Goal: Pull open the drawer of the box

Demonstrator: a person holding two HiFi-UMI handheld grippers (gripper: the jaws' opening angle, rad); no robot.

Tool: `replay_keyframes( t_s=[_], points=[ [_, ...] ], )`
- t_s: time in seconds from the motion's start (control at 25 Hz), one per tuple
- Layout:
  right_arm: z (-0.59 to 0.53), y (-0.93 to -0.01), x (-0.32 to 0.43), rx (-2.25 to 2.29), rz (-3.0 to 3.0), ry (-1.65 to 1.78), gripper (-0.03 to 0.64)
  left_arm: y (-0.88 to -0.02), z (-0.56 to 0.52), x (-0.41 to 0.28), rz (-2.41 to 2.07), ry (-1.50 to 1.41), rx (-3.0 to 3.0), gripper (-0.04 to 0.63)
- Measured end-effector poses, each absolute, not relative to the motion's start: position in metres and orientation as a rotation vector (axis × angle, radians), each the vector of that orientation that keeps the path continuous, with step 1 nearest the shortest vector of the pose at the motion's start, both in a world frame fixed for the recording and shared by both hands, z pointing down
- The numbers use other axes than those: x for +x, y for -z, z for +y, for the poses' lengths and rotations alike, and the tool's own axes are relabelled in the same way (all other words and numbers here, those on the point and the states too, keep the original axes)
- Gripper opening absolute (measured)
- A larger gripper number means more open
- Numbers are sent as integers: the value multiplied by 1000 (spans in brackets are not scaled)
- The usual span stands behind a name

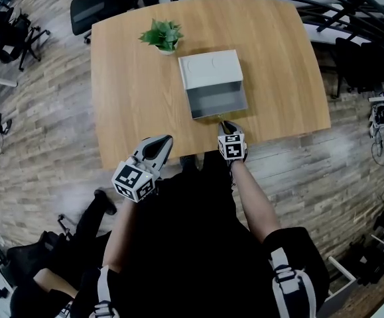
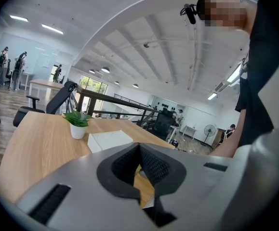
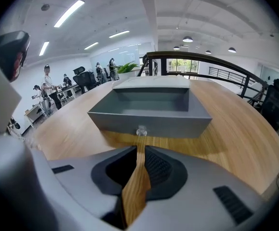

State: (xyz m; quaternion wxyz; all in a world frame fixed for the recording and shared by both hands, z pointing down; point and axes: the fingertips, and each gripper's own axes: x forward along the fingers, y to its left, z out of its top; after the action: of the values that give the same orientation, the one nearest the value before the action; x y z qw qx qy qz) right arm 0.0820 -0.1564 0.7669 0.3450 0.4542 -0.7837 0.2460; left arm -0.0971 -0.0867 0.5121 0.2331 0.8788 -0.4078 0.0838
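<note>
Grey sheet-metal makes up the long, shallow drawer [image 3: 149,121], which stands drawn well out of the white rectangular box [image 3: 151,83] directly ahead of the right gripper [image 3: 140,150], its open tray facing up and its front panel square to the jaws. A small clear round knob [image 3: 140,130] sits at the middle of that panel, just beyond the jaw tips and in line with them. This suits a straight pull along the drawer's slide towards the person. The right gripper's jaws are drawn almost together, with only a sliver of the light wooden table [image 1: 132,98] showing between the ribbed pads. The knob lies ahead of them rather than in their grip, so this gripper holds nothing. Since the drawer is out by most of its length, the pull looks as good as done, and the right gripper reads as parked just off the handle. The left gripper [image 2: 139,148] hangs back at the table's near edge, well to the left of the right one and angled up and across the tabletop. Its jaws are closed tip to tip on nothing. From it the box lies ahead and slightly left, with a small green plant in a white pot [image 2: 76,121] farther off beyond it. It takes no part in the pull, and the box seems heavy enough to stay put unbraced.
</note>
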Motion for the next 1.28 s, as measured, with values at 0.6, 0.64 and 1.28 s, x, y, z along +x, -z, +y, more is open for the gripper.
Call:
replay_keyframes(
  t_s=[0.6,0.64,1.28],
  points=[
    [-134,-711,108,1235,-2162,-614,25,-530,-71,-107,-1125,-236,2401,21],
    [-134,-702,110,1249,-2181,-619,25,-531,-71,-109,-1129,-237,2400,21],
    [-127,-570,99,1150,-2450,-343,25,-515,-100,-81,-1084,-193,2475,21]
  ],
)
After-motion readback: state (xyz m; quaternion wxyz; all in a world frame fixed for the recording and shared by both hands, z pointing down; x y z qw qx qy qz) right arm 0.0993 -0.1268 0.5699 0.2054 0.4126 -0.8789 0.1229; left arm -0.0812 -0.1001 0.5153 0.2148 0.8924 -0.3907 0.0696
